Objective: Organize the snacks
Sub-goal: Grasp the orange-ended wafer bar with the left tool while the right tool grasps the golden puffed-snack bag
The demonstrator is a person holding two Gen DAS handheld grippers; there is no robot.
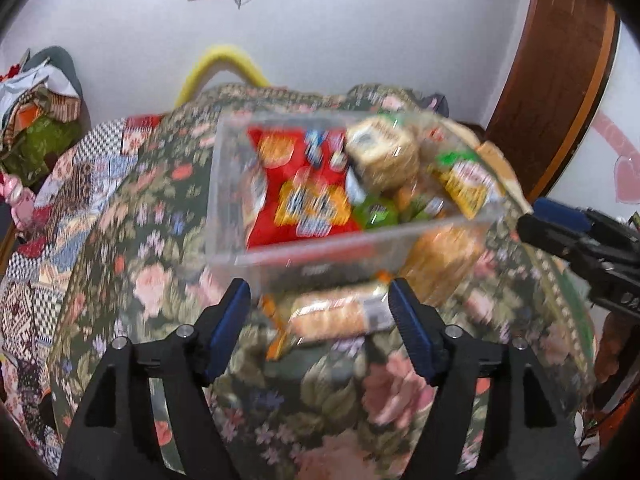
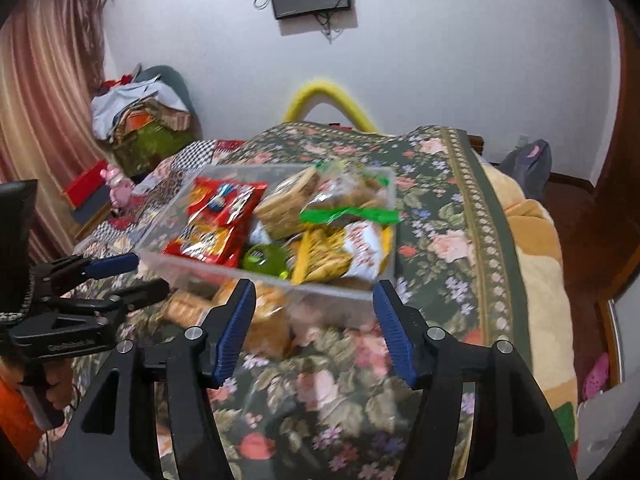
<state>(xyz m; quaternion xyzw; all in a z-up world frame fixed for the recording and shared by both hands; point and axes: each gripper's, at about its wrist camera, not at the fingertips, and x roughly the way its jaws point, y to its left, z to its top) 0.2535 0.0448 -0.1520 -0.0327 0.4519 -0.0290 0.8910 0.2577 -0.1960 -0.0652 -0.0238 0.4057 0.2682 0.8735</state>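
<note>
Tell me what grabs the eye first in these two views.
The clear plastic bin sits mid-bed on the floral bedspread, crammed with snacks; a red snack bag at its left end stands out most. A few cracker packs lie loose on the bedspread just in front of the bin. Both the left gripper and right gripper are open and hold nothing.

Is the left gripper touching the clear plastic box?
Apart. In the right wrist view, the left gripper ends beside the clear plastic box, with bedspread showing between.

On the bedspread sits a bin holding snack packs; more packets lie before it.
</note>
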